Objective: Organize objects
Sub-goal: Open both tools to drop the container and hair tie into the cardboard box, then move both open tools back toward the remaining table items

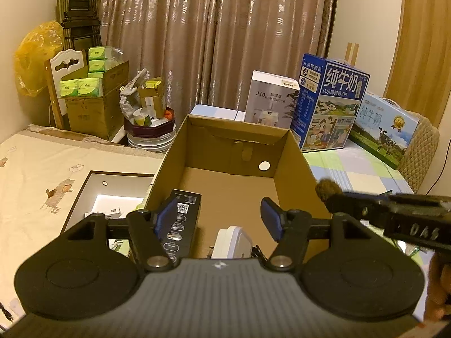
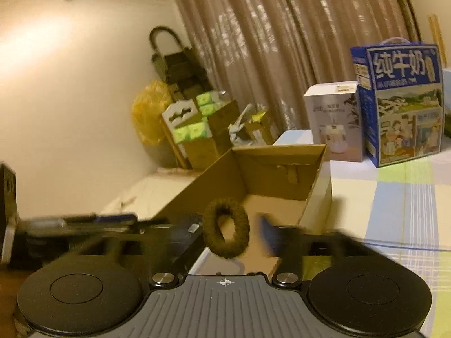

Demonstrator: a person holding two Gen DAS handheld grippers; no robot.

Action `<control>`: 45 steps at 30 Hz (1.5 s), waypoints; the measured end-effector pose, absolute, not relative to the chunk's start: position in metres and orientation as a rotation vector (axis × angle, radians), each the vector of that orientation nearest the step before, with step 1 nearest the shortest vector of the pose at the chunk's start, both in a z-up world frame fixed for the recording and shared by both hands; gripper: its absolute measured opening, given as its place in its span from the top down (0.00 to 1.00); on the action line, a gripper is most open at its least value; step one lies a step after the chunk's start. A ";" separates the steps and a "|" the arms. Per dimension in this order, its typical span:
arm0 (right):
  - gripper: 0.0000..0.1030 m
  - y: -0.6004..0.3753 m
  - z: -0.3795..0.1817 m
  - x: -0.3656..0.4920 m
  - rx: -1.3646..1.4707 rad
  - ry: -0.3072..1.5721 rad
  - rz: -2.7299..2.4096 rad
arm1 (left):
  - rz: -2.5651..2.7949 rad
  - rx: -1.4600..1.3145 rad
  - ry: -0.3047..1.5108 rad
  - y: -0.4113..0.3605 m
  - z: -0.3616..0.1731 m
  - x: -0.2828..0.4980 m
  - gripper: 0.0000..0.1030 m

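Bedroom corner in warm lamplight
Brown patterned curtains cover the back wall; a folded stepladder leans in the cream-walled corner behind the bed.

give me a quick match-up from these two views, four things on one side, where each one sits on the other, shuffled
Things:
1. black carton
2. brown hair tie
3. blue milk box
4. yellow plastic bag

Places:
A. in the corner by the wall, behind the chair
B. between the fingers of the right claw
C. upright inside the cardboard box, along its left wall
D. standing beyond the cardboard box, next to a white carton

Pairs: 1-C, 2-B, 3-D, 4-A
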State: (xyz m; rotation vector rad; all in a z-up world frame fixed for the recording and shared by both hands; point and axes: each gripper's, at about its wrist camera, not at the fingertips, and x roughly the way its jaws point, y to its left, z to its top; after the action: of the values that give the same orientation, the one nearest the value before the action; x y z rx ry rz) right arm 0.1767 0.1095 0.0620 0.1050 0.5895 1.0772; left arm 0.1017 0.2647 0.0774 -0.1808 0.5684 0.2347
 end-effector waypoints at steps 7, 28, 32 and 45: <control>0.31 0.097 0.072 0.189 0.161 0.573 1.037 | 0.253 -0.190 0.573 0.270 0.075 0.098 0.36; 0.31 0.039 0.071 0.183 0.072 0.548 0.934 | 0.189 -0.155 0.574 0.238 0.078 0.102 0.22; 0.31 0.022 0.071 0.183 0.061 0.542 0.895 | 0.182 -0.146 0.562 0.228 0.080 0.104 0.20; 0.31 -0.037 0.050 0.185 0.008 0.576 0.710 | 0.059 -0.036 0.444 0.167 0.098 0.112 0.01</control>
State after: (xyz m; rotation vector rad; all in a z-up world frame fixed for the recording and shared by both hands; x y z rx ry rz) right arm 0.1846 -0.0368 0.0504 0.0079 0.5764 0.7100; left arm 0.1119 0.1672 0.0975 -0.0356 0.4442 0.0588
